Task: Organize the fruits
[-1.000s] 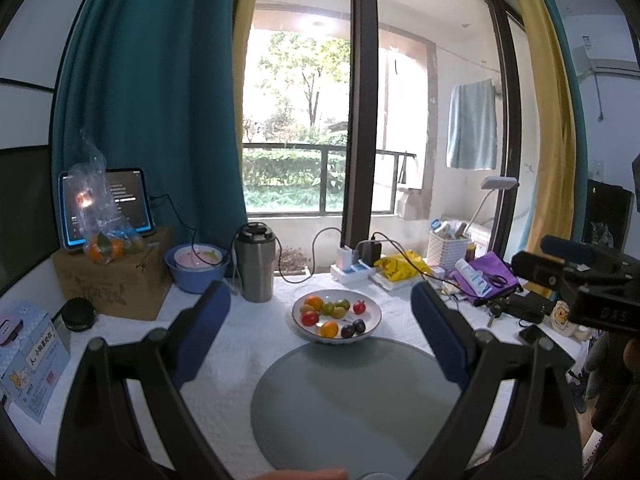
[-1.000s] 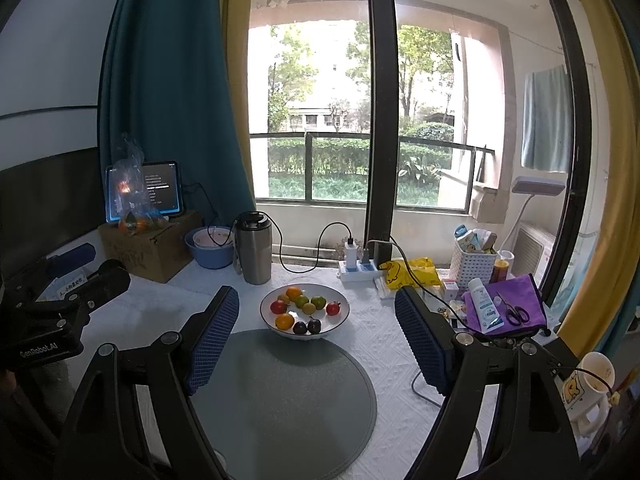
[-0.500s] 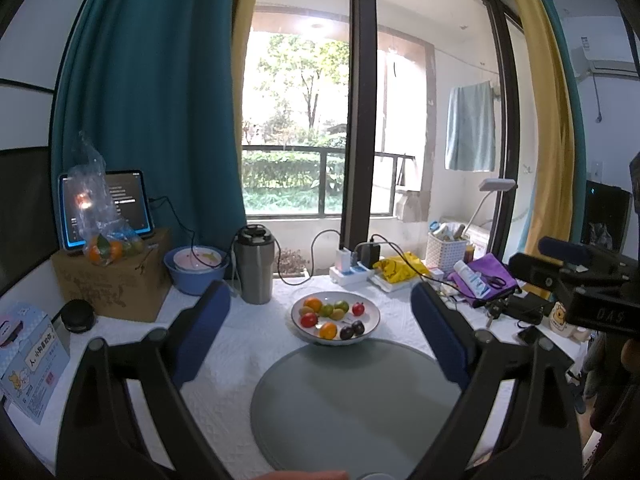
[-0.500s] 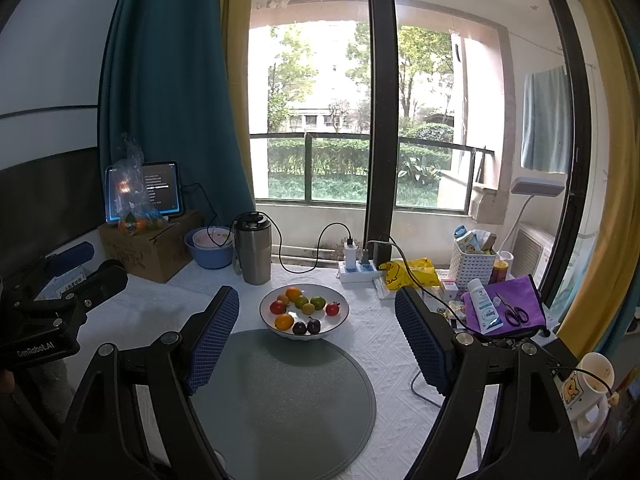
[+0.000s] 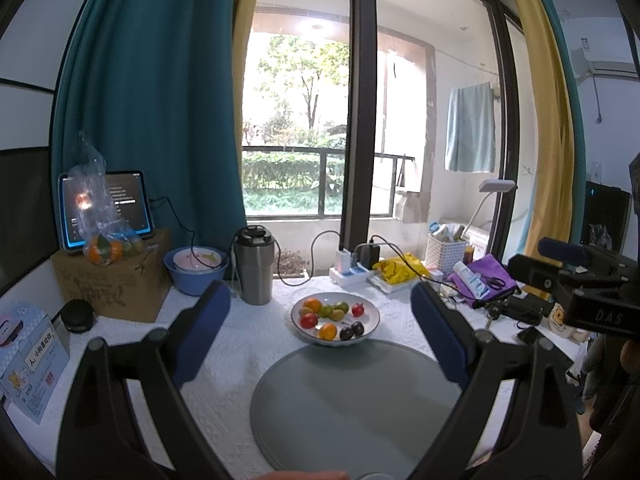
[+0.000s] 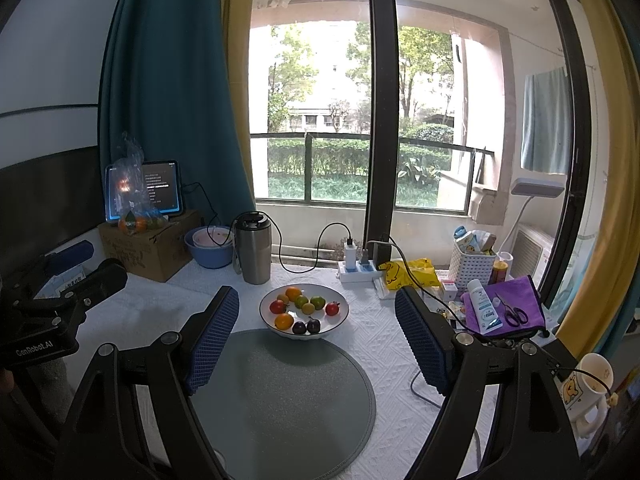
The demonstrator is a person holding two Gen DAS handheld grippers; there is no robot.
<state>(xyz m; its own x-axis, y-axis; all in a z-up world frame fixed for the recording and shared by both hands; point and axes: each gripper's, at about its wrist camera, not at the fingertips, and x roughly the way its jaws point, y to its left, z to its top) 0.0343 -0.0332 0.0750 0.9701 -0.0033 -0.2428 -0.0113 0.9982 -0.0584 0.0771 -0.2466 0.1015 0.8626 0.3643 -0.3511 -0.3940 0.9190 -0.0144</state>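
Observation:
A white bowl [image 5: 370, 330] [image 6: 340, 322] of several small fruits, orange, red, green and dark purple, stands on the white tablecloth just behind a round grey mat [image 5: 356, 404] [image 6: 288, 396]. My left gripper [image 5: 320, 320] hovers open above the mat, short of the bowl, nothing between its blue pads. My right gripper [image 6: 316, 328] is also open and empty, held over the mat in front of the bowl. In the left wrist view the right gripper [image 5: 580, 280] shows at the right edge; in the right wrist view the left gripper [image 6: 52, 304] shows at the left edge.
A steel tumbler [image 5: 254, 266], a blue basin [image 5: 196, 270] and a cardboard box [image 5: 112, 284] with a tablet and a bag of oranges [image 5: 106, 248] line the back left. A power strip [image 6: 358, 270], yellow bag [image 6: 408, 272], white basket [image 6: 472, 264], purple cloth with scissors [image 6: 516, 308] and a mug [image 6: 588, 388] crowd the right.

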